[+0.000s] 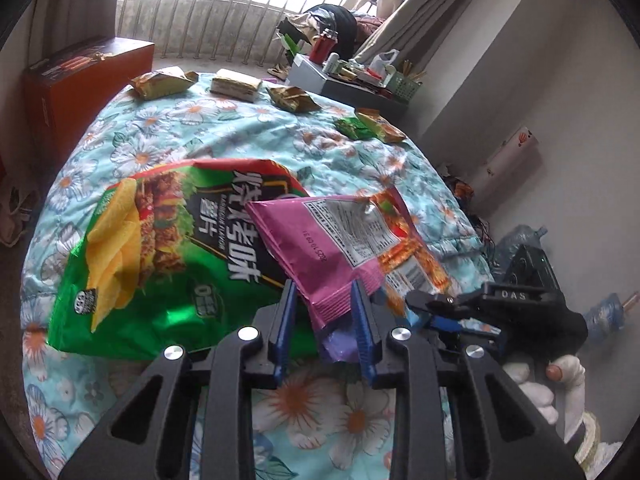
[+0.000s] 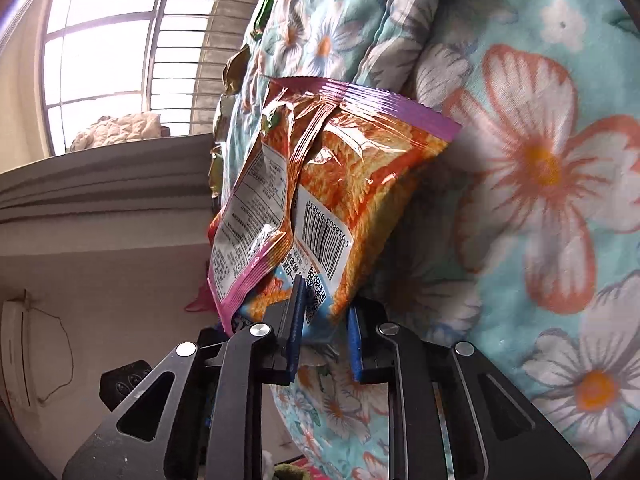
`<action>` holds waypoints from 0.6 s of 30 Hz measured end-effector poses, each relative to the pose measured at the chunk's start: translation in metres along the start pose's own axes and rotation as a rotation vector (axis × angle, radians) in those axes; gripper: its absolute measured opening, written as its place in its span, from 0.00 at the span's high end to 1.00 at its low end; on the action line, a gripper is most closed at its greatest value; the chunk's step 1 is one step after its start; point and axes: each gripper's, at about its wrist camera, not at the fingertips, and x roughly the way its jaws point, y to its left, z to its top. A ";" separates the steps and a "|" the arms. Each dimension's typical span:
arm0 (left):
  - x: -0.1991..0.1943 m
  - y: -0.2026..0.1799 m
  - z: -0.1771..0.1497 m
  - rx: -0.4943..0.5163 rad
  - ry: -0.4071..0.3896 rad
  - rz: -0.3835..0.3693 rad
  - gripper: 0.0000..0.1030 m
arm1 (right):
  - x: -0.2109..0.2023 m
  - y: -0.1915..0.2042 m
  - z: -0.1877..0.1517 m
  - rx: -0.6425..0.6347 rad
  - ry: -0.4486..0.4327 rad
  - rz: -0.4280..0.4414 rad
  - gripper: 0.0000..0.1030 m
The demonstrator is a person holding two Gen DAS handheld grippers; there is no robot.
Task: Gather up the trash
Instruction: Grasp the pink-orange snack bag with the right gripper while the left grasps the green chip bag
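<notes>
A bed under a blue floral quilt [image 1: 248, 136] fills the view, with a barred window behind it and snack wrappers scattered along the quilt's far edge at the upper centre of the frame. Nearer, lower left, lies a big green chip bag [image 1: 160, 264] — empty-looking and flat. My left jaws [image 1: 326, 312] sit low in the centre, closed on the crimped bottom seam of a pink wrapper [image 1: 320, 248], which stands up from them; pinching the seam gives a firm edge instead of slippery film. In the right wrist view my right jaws [image 2: 324, 316] clamp the lower edge of an orange noodle wrapper [image 2: 352, 168] with a barcode, lifted against the quilt. The right tool shows at the lower right of the left view, a gloved hand [image 1: 556, 384] on its handle. I judge each wrapper ready to carry off — no bin is in sight.
</notes>
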 end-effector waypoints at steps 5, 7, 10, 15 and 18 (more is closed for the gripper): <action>-0.013 -0.003 -0.034 -0.064 0.066 -0.148 0.74 | -0.044 -0.016 0.011 -0.001 -0.087 -0.014 0.91; -0.016 0.005 -0.045 -0.110 0.070 -0.131 0.74 | -0.057 -0.020 0.014 -0.009 -0.105 -0.022 0.88; -0.015 0.029 -0.057 -0.258 0.055 -0.091 0.58 | -0.067 -0.026 0.019 -0.007 -0.111 -0.046 0.77; -0.011 0.073 -0.061 -0.518 -0.068 -0.091 0.46 | -0.053 -0.027 0.024 0.040 -0.092 -0.024 0.69; -0.002 0.099 -0.059 -0.662 -0.135 -0.132 0.46 | -0.050 -0.026 0.024 0.059 -0.107 0.001 0.64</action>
